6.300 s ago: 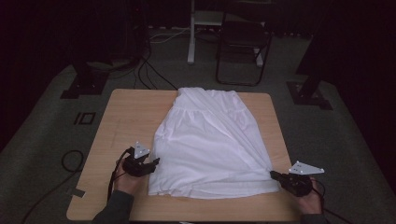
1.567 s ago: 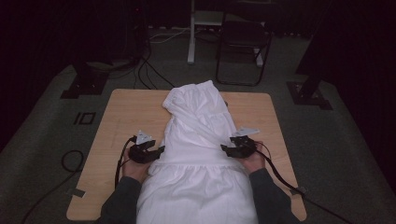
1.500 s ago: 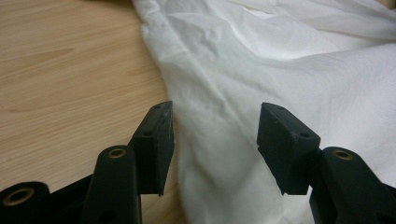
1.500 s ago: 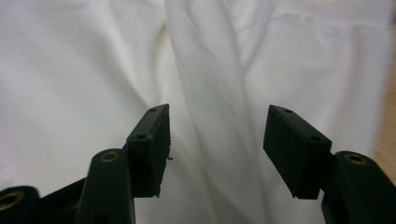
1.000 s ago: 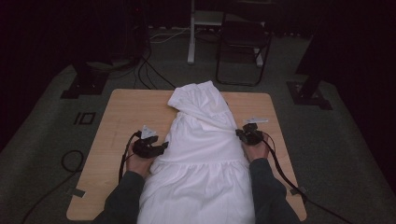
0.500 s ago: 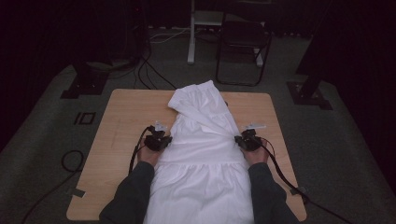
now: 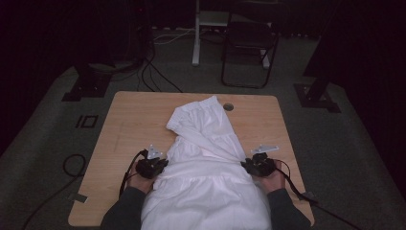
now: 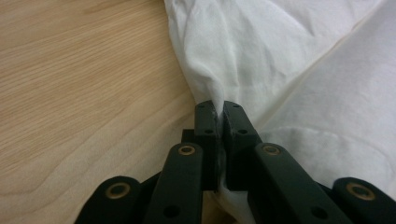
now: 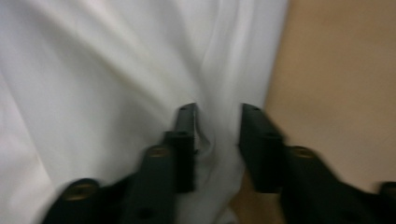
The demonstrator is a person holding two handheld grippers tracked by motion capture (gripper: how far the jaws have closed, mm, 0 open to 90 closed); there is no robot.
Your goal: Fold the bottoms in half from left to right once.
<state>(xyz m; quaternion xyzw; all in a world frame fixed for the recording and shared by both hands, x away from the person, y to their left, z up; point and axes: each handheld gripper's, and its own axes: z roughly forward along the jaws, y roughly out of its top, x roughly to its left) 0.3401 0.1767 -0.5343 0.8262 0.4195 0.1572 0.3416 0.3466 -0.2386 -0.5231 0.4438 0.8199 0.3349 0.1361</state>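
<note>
We see a white garment (image 7: pixel 206 167) lying on a light wooden table (image 7: pixel 124 124), running from the far middle of the tabletop towards the near edge, where it spreads wide and hangs over towards the person. Its far end is narrow and folded over on itself, just near a small round hole (image 7: pixel 228 107) in the table.

The left gripper (image 7: pixel 154 166) sits at the garment's left edge, about halfway down the table, held in the person's left hand (image 7: pixel 139 181). In the left gripper view its jaws are pressed together with a thin pinch of white fabric (image 8: pixel 219 100) caught between them, the cloth rising in a small peak from the jaw tips; bare wood lies to the left of it. So the left gripper is clamped on the garment.

The right gripper (image 7: pixel 256 165) sits at the garment's right edge, roughly level with the left one, held in the right hand (image 7: pixel 274 181). In the right gripper view, which is blurred, its jaws stand apart and have just been opening; a fold of the white cloth (image 9: pixel 217 135) lies in the gap between them, touching the left jaw, and we cannot see the pads pressing on it. Wood shows to the right of that fold.

Both forearms in dark sleeves (image 7: pixel 124 213) come in from the near edge, one on each side of the cloth. Beyond the table, on the dark floor, stand a folding chair (image 7: pixel 249 48) and some cables (image 7: pixel 153 72)
</note>
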